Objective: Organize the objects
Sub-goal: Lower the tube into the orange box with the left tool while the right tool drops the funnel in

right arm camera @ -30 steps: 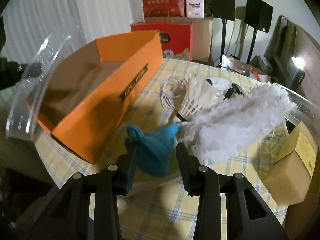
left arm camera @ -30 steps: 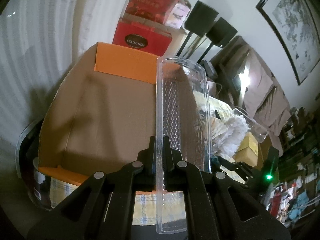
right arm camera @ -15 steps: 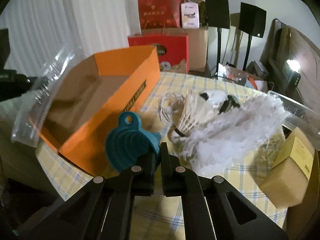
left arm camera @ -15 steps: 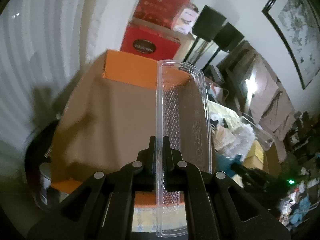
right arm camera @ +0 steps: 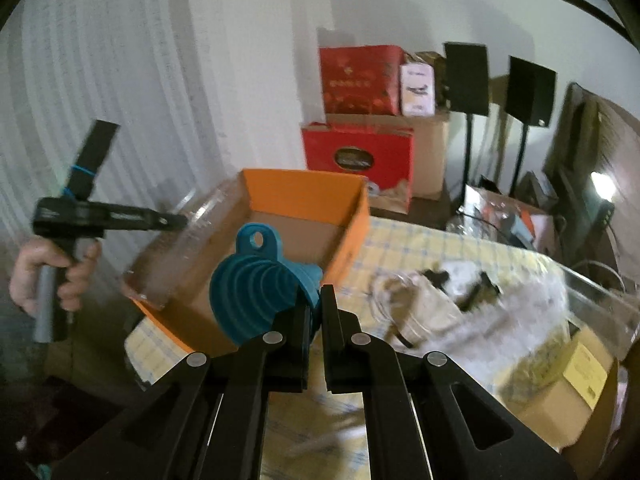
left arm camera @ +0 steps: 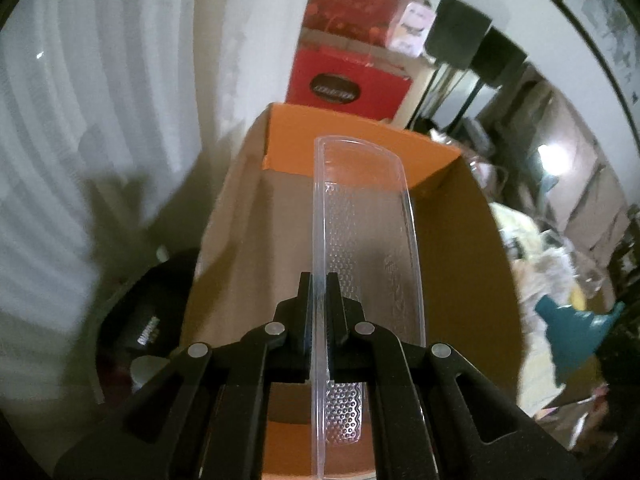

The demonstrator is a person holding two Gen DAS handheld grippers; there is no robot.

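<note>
My left gripper is shut on the rim of a clear plastic tray, held on edge over the open orange cardboard box. In the right wrist view that same tray hangs over the box's near left corner, with the left gripper held by a hand. My right gripper is shut on a teal ribbed funnel, lifted above the checked tablecloth just in front of the box. The funnel also shows at the right of the left wrist view.
White feathers and shuttlecocks lie on the table with a cable. A small cardboard box sits at the right. Red gift boxes and two black stands are behind the table. A white curtain hangs at the left.
My right gripper shut on the teal funnel and lifted it off the table. My left gripper carried the clear tray further over the orange box, which now fills more of its view.
</note>
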